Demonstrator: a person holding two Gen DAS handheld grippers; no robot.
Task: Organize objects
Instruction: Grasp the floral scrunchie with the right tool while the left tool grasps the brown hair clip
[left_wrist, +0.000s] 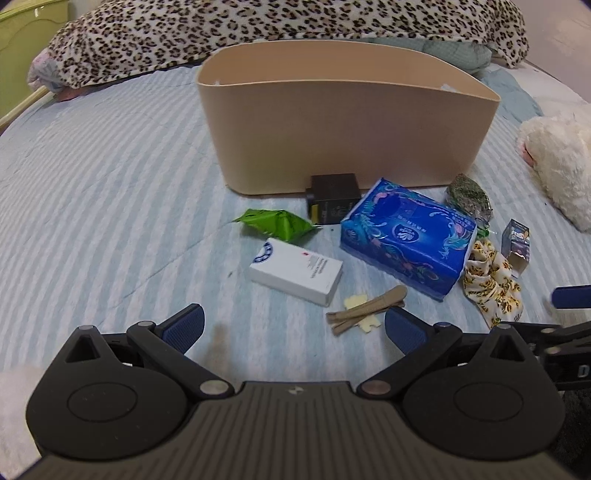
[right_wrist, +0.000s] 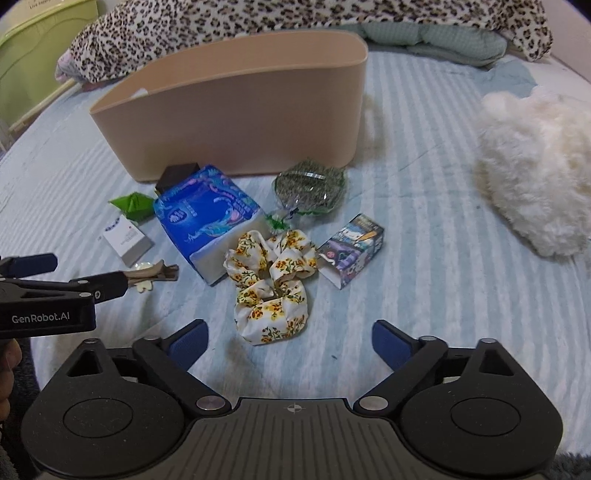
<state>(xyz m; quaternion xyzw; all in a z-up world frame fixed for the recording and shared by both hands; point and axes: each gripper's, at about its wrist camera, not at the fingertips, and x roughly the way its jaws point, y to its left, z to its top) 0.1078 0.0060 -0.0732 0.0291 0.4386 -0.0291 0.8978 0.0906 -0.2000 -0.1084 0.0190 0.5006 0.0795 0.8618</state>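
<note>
From my left wrist camera, my left gripper sits nearest, its tongs spread apart and empty, with a tan hair clip just beyond them. Farther off lie a white box, a blue tissue pack and the beige bin.

On my right wrist camera, my right gripper is likewise apart and empty, a floral scrunchie just ahead of it. The bin stands far left.

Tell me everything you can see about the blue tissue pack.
The tissue pack is a soft rectangular pack in glossy blue wrap with swirl patterns and a round logo. It lies flat on the striped bedcover, before the beige bin. A dark box sits against its back corner; the scrunchie touches its near end.
</note>
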